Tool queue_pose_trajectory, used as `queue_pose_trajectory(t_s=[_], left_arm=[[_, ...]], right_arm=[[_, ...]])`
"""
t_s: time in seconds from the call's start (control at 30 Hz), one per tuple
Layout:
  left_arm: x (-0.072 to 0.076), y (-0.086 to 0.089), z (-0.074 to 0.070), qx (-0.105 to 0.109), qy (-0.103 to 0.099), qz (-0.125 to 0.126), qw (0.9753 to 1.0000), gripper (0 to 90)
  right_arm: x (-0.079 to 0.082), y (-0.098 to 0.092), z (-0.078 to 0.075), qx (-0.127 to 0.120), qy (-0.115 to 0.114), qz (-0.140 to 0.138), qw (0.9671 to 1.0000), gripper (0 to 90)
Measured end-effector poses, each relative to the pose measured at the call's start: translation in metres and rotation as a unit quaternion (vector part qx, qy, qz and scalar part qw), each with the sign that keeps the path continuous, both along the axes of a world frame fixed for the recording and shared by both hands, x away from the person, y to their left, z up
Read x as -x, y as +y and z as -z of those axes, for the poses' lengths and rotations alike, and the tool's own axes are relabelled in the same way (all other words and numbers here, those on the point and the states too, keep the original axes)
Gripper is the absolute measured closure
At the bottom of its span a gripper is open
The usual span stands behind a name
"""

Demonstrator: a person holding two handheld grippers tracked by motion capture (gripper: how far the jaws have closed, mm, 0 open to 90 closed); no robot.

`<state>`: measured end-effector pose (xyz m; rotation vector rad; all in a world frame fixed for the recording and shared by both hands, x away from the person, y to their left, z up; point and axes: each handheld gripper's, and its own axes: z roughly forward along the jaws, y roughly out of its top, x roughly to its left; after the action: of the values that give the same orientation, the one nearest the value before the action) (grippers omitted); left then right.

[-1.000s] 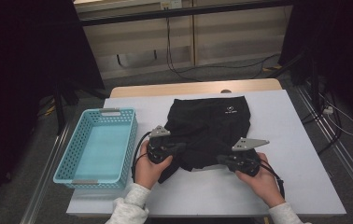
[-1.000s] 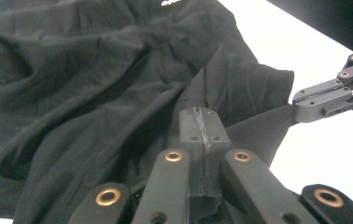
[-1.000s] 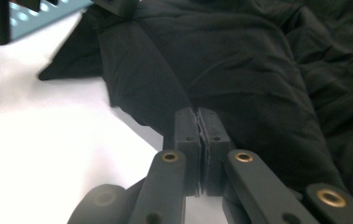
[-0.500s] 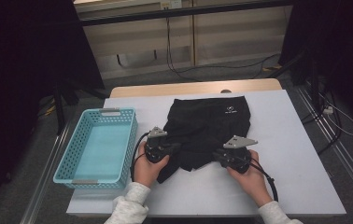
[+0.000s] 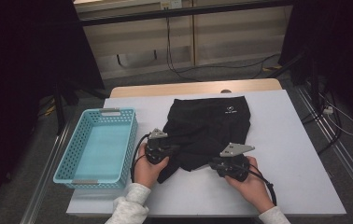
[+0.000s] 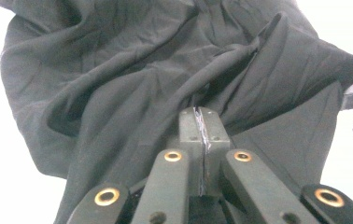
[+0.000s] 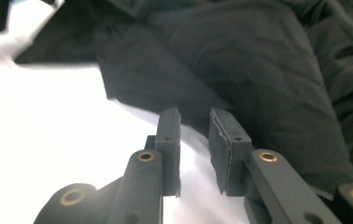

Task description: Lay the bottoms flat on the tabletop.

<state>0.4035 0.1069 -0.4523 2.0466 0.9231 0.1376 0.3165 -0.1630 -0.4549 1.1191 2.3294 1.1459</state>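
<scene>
The black garment [image 5: 207,133] lies near the middle of the worktop [image 5: 296,154], its far part spread flat with a small white logo facing up, its near part bunched into loose folds that reach toward the near edge. It looks thin, soft and light: it will sag and drape from whatever point lifts it, and a single layer could slip out of a shallow pinch. The surest holds seem to be the near hem and the outer corners, where the cloth doubles over and gives the pads something thicker to bite.

The left gripper [image 6: 203,122] is at the garment's near-left side, its jaws pressed together with a fold of the black cloth caught between them. The right gripper [image 7: 194,122] is at the near-right side, just at the garment's near edge; its jaws stand narrowly apart with nothing between them, the white surface under them and the hem just ahead. My guess is that it needs to slide a little farther in so that the hem sits well between the pads before it pinches.

Well apart, along the left edge, stands a light blue basket [image 5: 124,140] with nothing in it.
</scene>
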Motion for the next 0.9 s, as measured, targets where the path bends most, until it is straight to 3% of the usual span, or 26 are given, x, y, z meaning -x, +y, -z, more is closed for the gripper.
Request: queue_pose_trajectory(t_s=[0.1, 0.2, 0.33, 0.6, 0.77, 0.9], left_arm=[[0.000, 0.000, 0.001, 0.000, 0.002, 0.000, 1.0000, 89.5], [0.001, -0.001, 0.001, -0.002, 0.004, 0.004, 1.0000, 89.5], [0.002, -0.004, 0.002, -0.004, 0.007, 0.008, 0.9999, 89.4], [0.008, -0.011, -0.001, -0.001, 0.012, 0.021, 0.9997, 89.4], [0.010, -0.012, -0.001, -0.001, 0.014, 0.026, 0.9996, 89.4], [0.012, -0.015, 0.000, 0.000, 0.015, 0.030, 0.9994, 89.4]], right_arm=[[-0.006, -0.001, 0.005, 0.010, -0.002, 0.014, 0.9999, 68.8], [-0.012, -0.001, 0.008, -0.003, 0.002, 0.021, 0.9998, 63.7], [-0.016, 0.002, 0.011, 0.004, -0.003, 0.034, 0.9994, 51.6], [-0.019, 0.005, 0.010, -0.014, -0.005, 0.038, 0.9992, 62.6], [-0.015, 0.012, 0.010, -0.013, 0.000, 0.022, 0.9997, 55.0], [-0.016, 0.017, 0.010, -0.036, 0.008, 0.022, 0.9991, 52.5]])
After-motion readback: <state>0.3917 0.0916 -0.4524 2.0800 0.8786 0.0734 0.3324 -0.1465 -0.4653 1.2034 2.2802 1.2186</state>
